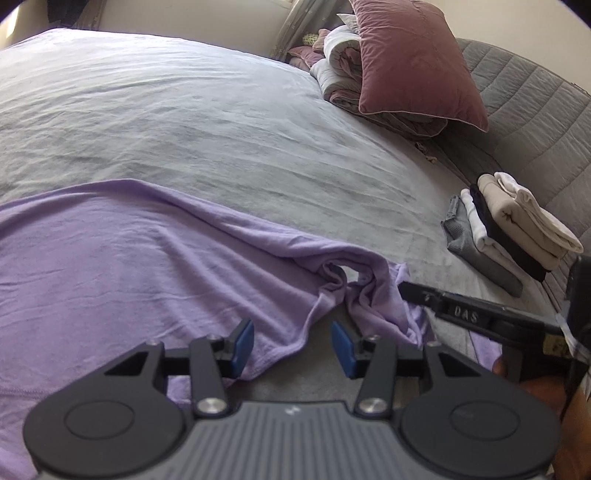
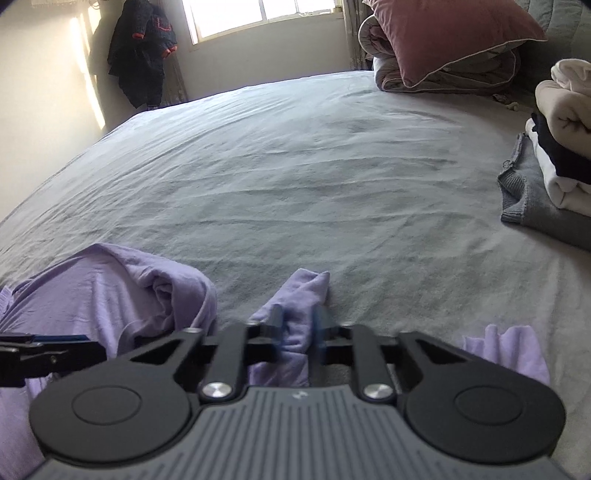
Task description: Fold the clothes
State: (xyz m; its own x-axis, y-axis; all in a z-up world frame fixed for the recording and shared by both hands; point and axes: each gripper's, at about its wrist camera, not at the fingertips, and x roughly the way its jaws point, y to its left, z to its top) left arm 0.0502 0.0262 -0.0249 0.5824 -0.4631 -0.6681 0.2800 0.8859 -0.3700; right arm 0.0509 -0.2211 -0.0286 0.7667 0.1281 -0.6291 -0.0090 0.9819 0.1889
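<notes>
Our right gripper [image 2: 297, 325] points down at a slant toward the bed, and its jaws are pinched together on a bunched fold of the lilac garment [image 2: 291, 295]; the cloth rises in a small peak just past the fingertips and hangs back beneath the gripper body. In the left wrist view the same gripper [image 1: 406, 290] comes in from the right edge as a long dark bar, its tip buried in the crumpled edge of the fabric, with part of a hand [image 1: 532, 391] dimly visible behind it.

Our left gripper [image 1: 291, 347] also tilts downward, jaws standing apart, the blue pads [image 1: 243, 345] on either side of a gap. The hem of the garment [image 1: 129, 258] lies just under and beside the left pad, while bare sheet shows between the jaws; we cannot tell whether the pad touches the cloth. From the right wrist view this gripper [image 2: 48, 349] appears at the far left, lying over the lilac fabric.

Out from the left gripper, the garment spreads broadly to the left, wrinkled and mostly flat on the grey bedsheet [image 1: 203, 122].

Farther right of both grippers sits a stack of folded clothes [image 1: 517, 229]. Well beyond, a mauve pillow [image 1: 413, 59] leans on a rolled duvet [image 1: 343, 70]. Beyond the bed, left of the window [image 2: 258, 18], a dark jacket [image 2: 142, 51] hangs.
</notes>
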